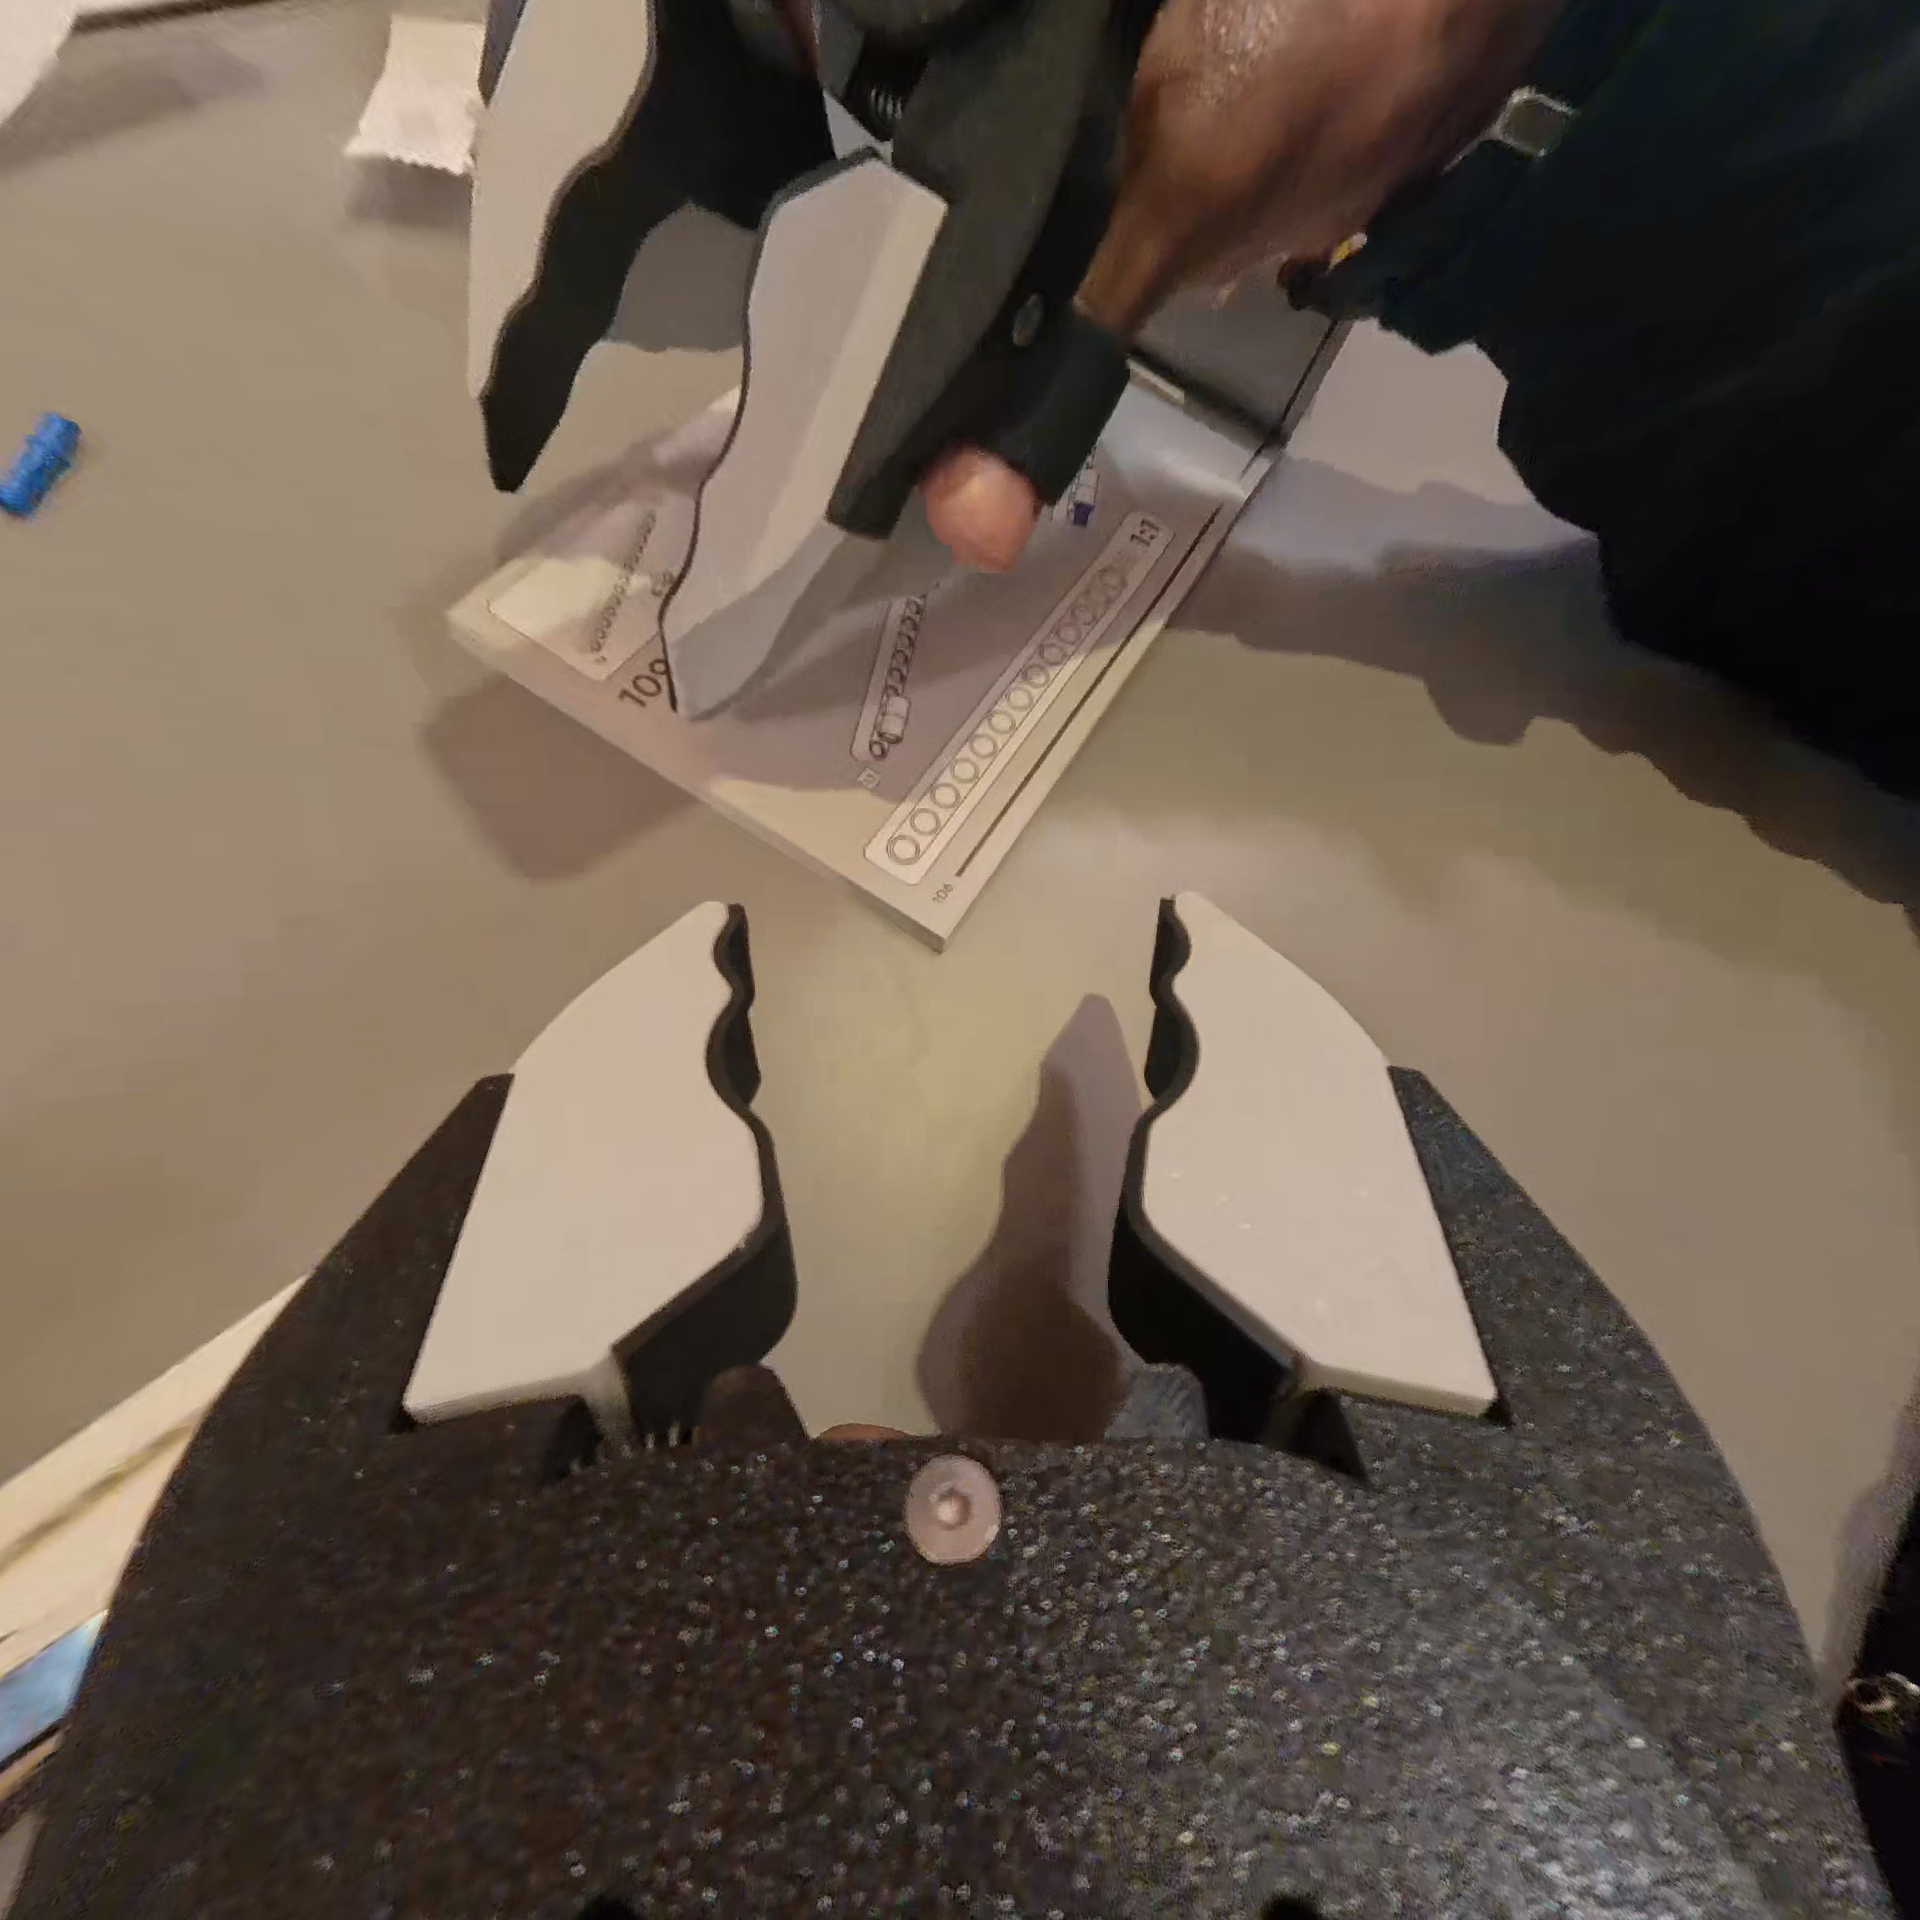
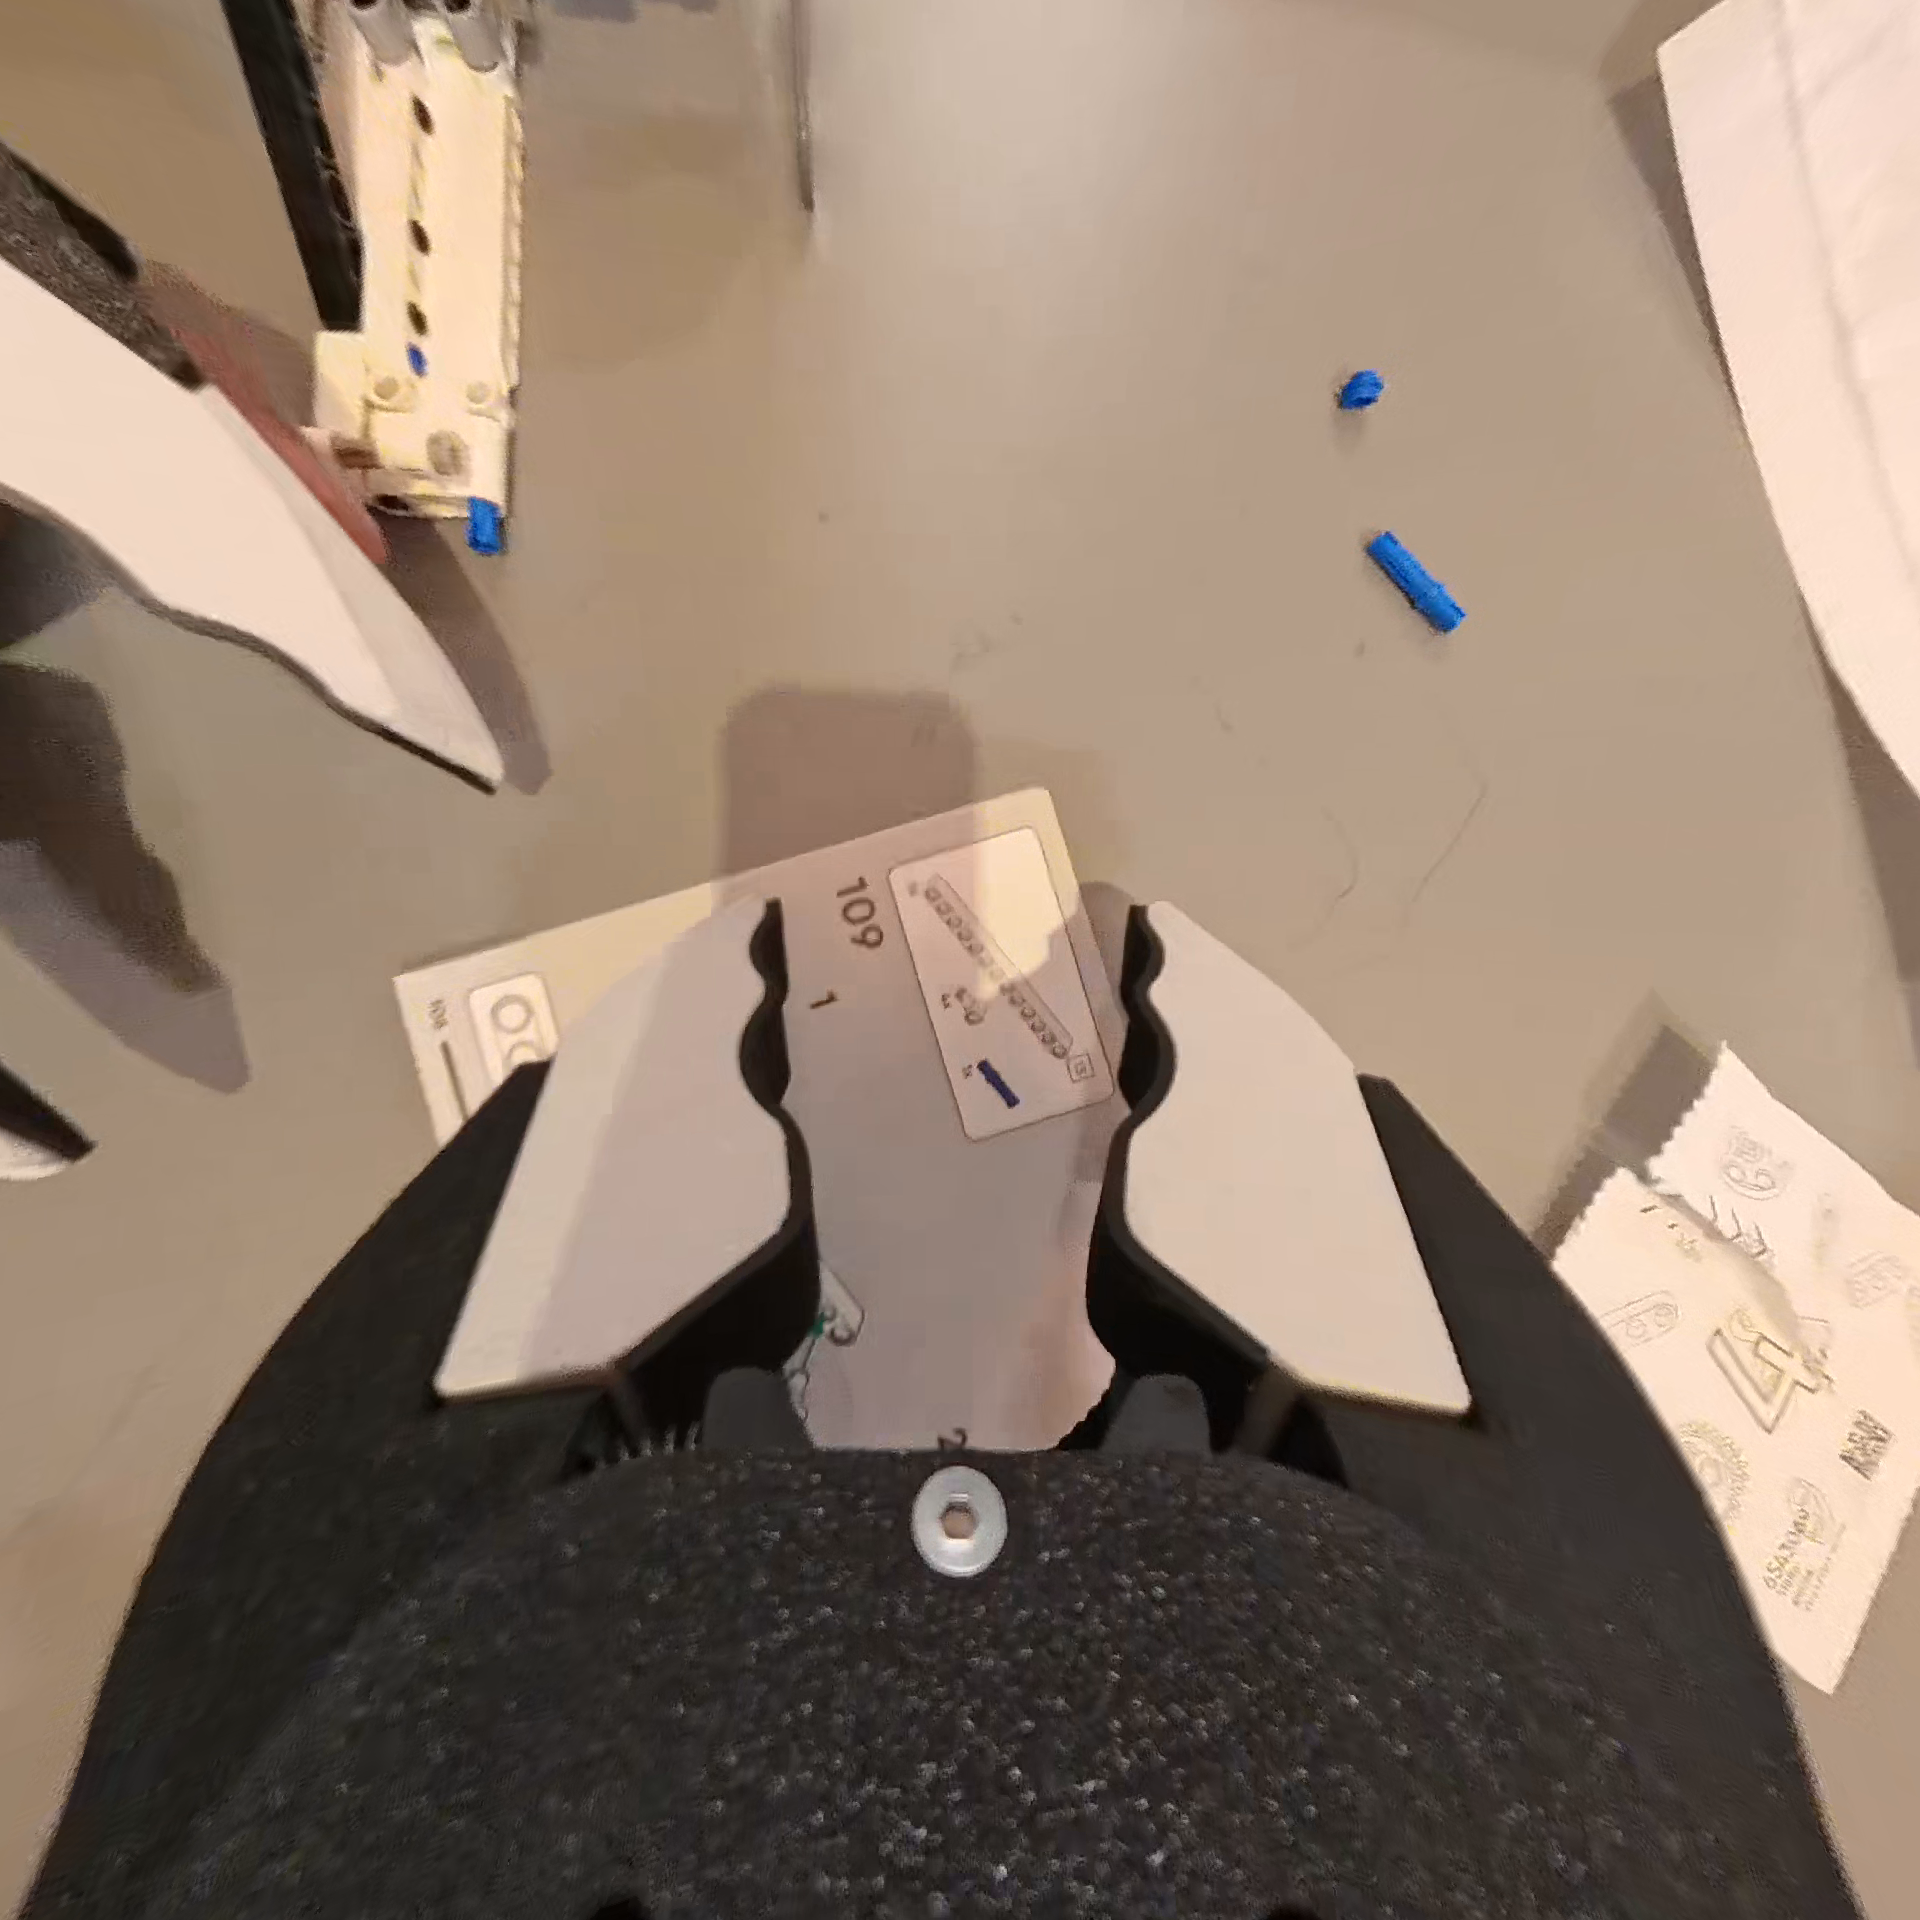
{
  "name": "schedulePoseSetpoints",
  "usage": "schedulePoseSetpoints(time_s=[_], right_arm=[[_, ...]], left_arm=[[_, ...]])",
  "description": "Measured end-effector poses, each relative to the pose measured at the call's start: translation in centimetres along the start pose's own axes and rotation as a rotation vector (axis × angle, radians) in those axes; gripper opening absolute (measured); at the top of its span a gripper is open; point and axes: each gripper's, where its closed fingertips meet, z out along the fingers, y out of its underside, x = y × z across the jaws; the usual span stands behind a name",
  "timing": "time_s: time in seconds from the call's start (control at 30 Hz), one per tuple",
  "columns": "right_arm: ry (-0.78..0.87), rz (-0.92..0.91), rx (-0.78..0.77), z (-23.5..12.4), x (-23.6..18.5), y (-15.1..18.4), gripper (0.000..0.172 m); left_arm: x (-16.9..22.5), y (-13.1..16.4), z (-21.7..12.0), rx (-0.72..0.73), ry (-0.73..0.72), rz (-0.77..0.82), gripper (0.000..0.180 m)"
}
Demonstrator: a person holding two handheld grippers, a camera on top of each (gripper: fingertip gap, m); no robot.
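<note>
An open instruction booklet (image 1: 966,748) lies flat on the grey table (image 1: 260,727). My left gripper (image 1: 951,914) is open and empty, just short of the booklet's near corner, with only bare table between its fingers. My right gripper (image 2: 956,914) is open and empty directly over the booklet's page (image 2: 862,1039). In the left wrist view the right gripper (image 1: 603,592) comes down from above, one fingertip (image 1: 691,696) at the page, held by a hand (image 1: 1195,208). One finger of the left gripper (image 2: 260,551) shows at the left of the right wrist view.
A white brick assembly (image 2: 436,312) with a blue pin (image 2: 483,525) lies at the far left. Two loose blue pins (image 2: 1361,390) (image 2: 1418,582) lie on the table to the right. A printed paper bag (image 2: 1766,1351) and a white sheet (image 2: 1818,312) lie at the right edge.
</note>
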Motion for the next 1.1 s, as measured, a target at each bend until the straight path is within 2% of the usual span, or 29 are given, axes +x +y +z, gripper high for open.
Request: schedulePoseSetpoints(time_s=[0.13, 0.5, 0.7, 0.83, 0.93, 0.97, 1.1], right_arm=[[0.117, -0.022, -0.016, -0.4, 0.9, -0.5, 0.057], [0.242, -0.019, -0.045, -1.3, 1.4, -0.2, 0.054], [0.255, -0.028, -0.056, -1.4, 1.3, 0.1, 0.054], [0.195, 0.011, -0.009, -1.6, 1.0, 0.0, 0.056], [0.218, 0.019, -0.022, -2.3, 0.7, 0.4, 0.054], [0.257, 0.015, -0.041, -2.6, 0.7, 0.7, 0.052], [0.478, 0.054, -0.115, -4.6, 1.5, 2.5, 0.025]], left_arm=[[-0.4, -0.4, -0.2, 0.027, 0.022, -0.057, 0.073], [-0.6, -0.6, -0.4, 0.051, 0.005, -0.06, 0.07], [-0.7, -0.7, -0.5, 0.063, 0.003, -0.068, 0.067], [-0.6, -0.6, -0.4, 0.053, 0.004, -0.066, 0.067], [-0.7, -1.2, -0.7, 0.099, 0.0, -0.059, 0.065], [-0.6, -2.0, -1.2, 0.152, -0.001, -0.053, 0.061], [3.6, -8.0, -5.5, 0.505, 0.119, 0.023, 0.006]])
